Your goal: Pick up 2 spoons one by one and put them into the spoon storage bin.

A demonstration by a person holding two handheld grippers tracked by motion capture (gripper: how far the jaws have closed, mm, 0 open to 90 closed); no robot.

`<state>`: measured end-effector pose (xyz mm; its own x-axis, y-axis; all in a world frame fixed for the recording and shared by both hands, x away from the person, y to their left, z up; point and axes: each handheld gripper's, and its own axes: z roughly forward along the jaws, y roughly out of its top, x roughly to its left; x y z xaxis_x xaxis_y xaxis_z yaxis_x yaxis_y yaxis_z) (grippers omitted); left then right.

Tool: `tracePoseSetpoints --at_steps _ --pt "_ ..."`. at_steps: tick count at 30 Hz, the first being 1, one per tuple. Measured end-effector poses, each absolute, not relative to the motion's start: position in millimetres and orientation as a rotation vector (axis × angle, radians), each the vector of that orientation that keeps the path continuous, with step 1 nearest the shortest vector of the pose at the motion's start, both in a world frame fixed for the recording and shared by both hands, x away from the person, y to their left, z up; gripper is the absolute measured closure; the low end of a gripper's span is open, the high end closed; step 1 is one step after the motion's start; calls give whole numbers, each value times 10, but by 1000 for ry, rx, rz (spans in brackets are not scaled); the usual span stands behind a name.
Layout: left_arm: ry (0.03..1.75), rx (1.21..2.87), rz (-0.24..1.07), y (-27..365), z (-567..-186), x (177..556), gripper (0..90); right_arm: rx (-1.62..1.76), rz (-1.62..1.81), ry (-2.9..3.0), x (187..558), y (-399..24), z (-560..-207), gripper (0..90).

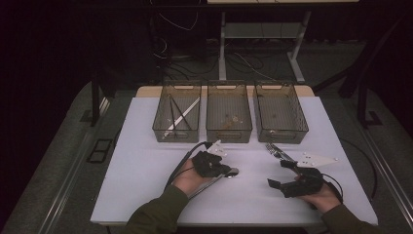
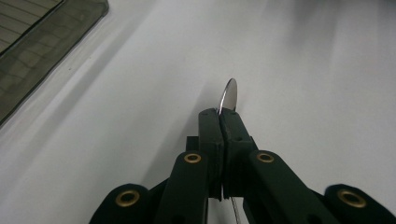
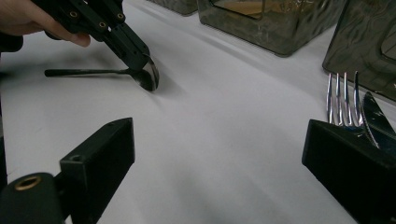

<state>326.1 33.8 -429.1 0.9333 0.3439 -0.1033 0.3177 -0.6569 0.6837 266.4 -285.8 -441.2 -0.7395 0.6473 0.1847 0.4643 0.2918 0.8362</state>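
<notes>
Three smoky plastic bins (image 1: 229, 117) stand in a row at the far side of the white table (image 1: 146, 185) in the high view; the left one holds long white utensils (image 1: 181, 117). Nearer the person, the left gripper (image 1: 225, 170) is clamped on a spoon (image 1: 233, 172) close to its bowl, the handle lying back under the left hand (image 1: 187, 179), while the right gripper (image 1: 282, 173) rests well apart to the right with its jaws spread, a fork (image 1: 272, 148) just beyond it. In the left gripper view the two black jaws meet on the spoon's neck and the shiny bowl (image 2: 229, 95) sticks out past the tips, edge-on above the table. In the right gripper view the jaws stand wide with nothing between them — the fork tines (image 3: 343, 100) and a knife blade (image 3: 376, 121) lie by the right-hand jaw, and farther off the other gripper pinches the spoon bowl (image 3: 148, 77), its handle flat on the table
</notes>
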Motion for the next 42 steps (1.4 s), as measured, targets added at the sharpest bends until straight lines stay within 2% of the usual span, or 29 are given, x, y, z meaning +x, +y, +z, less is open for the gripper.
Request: tracePoseSetpoints --at_steps 12,28,42 --pt "479 2308 70 445 -4196 3302 888 1030 1433 2369 2658 -2851 -4413 95" --pt "561 2160 165 679 -4002 3411 888 1032 1431 2371 2664 -2851 -4417 95" --pt "596 2026 244 694 -3689 3793 887 1046 1439 2365 2671 -2864 -4412 95"
